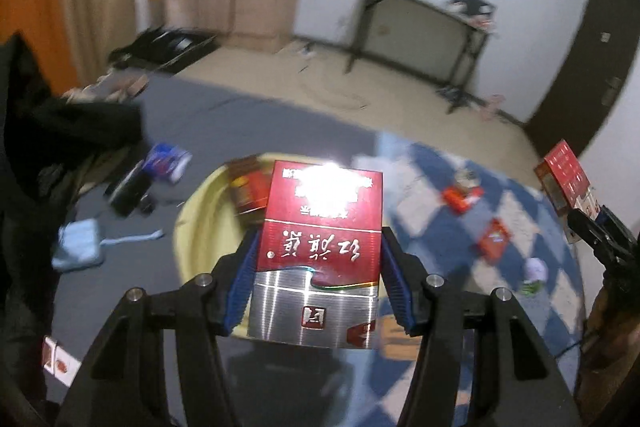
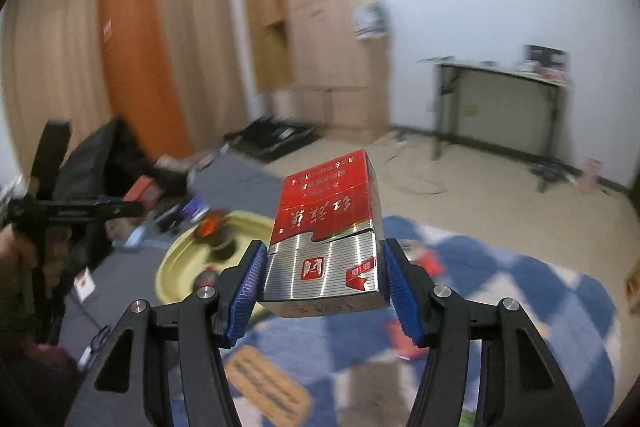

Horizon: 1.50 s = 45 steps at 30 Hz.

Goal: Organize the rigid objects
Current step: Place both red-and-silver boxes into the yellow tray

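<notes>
Both grippers are carrying: the left gripper (image 1: 318, 267) has its fingers (image 1: 244, 267) clamped on the sides of a red-and-silver pack (image 1: 320, 247), and the right gripper (image 2: 324, 279) has its fingers (image 2: 400, 287) closed on a second pack (image 2: 326, 239) like it, held by its silver end. The step in hand looks like transport to the yellow tray (image 1: 200, 223), which lies just beyond and below the left fingers, and beyond and left of the right ones.

Next, each pack must be brought over the tray and let go low, one gripper at a time so they do not collide. Boxes (image 1: 250, 193) already in the tray limit the free room. More red boxes (image 1: 494, 239) lie on the checked rug (image 1: 440, 247), right of the left fingers, still to be gathered. Dark clutter (image 1: 132, 189) sits left of the tray, out of the path.
</notes>
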### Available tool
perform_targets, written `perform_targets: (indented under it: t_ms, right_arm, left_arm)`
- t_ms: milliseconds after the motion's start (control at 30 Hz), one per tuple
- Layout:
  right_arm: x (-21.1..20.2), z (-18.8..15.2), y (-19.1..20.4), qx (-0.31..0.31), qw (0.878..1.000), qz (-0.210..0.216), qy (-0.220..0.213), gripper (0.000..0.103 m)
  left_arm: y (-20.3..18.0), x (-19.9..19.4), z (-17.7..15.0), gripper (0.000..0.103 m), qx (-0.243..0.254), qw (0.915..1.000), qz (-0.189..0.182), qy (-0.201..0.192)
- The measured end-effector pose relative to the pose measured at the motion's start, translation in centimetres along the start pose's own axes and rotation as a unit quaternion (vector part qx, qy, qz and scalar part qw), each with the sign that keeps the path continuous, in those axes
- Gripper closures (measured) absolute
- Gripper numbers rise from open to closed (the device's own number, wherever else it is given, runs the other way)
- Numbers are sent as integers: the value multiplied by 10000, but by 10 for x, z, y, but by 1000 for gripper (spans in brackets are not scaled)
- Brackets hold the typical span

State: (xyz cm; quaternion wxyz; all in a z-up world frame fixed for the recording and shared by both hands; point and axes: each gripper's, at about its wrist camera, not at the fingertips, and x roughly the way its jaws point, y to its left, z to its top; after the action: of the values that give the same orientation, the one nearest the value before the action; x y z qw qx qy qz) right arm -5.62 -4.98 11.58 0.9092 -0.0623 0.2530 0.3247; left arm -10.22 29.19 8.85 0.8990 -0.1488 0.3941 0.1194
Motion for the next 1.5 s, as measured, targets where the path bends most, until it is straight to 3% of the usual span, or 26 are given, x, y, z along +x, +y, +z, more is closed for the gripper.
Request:
perform_targets:
  t_ms: [67, 233, 367, 500, 667, 700, 733, 800, 833, 867, 900, 933, 1067, 1167, 1233, 1333, 1367, 1500]
  right_arm:
    - [44, 4, 22, -14, 9987, 377, 340, 45]
    - [148, 4, 57, 11, 9897, 948, 1072, 45]
    - [220, -3, 80, -337, 9796, 1000, 1710, 45]
    - [280, 2, 78, -333, 9728, 947, 2086, 45]
    - [317, -3, 89, -434, 9664, 897, 2371, 45]
    - [322, -6, 92, -424, 9663, 865, 2389, 45]
    - [328, -7, 92, -401, 9660, 851, 2408, 45]
    - [331, -12, 89, -321, 9654, 842, 2449, 40]
    - [329, -13, 90, -292, 9657, 843, 2438, 35]
    - [323, -12, 90, -284, 9689, 832, 2312, 23]
    - [309, -12, 86, -250, 9734, 803, 2130, 10]
    - [299, -11, 83, -163, 9773, 771, 1966, 6]
    - [242, -7, 52, 384, 9910, 395, 1218, 0]
    - [185, -14, 13, 588, 9938, -410, 855, 0]
    - [140, -28, -24, 775, 9876, -1175, 690, 0]
    - [80, -64, -83, 1408, 9665, -2070, 559, 0]
    - [62, -82, -104, 1698, 9540, -2411, 543, 0]
    - [34, -135, -148, 2593, 9231, -2770, 621, 0]
  left_arm:
    - [18, 24, -8, 44, -45, 9995, 203, 217]
    - [43, 86, -25, 44, -327, 9963, 260, 754]
    - [54, 126, -28, 44, -425, 9929, 345, 1056]
    - [67, 151, -32, 44, -527, 9902, 376, 1237]
    - [76, 168, -42, 44, -622, 9901, 213, 1239]
    - [78, 169, -43, 40, -690, 9901, 191, 1208]
    - [81, 168, -45, 30, -766, 9898, 210, 1185]
    - [83, 162, -46, 22, -882, 9890, 37, 1190]
    - [83, 152, -46, 11, -944, 9895, -66, 1089]
    - [80, 143, -46, 2, -966, 9905, -74, 974]
    - [76, 132, -46, 0, -951, 9921, -24, 818]
    - [69, 122, -44, 0, -859, 9938, -38, 700]
    - [22, 102, -26, 0, -381, 9973, -306, 556]
    - [-38, 97, -3, 0, 220, 9960, -753, 416]
    - [-90, 103, 12, 0, 709, 9912, -1053, 382]
    - [-163, 127, 24, 0, 1412, 9807, -1280, 427]
    - [-181, 135, 26, 0, 1601, 9772, -1319, 453]
    - [-248, 177, 27, 0, 2340, 9623, -1298, 484]
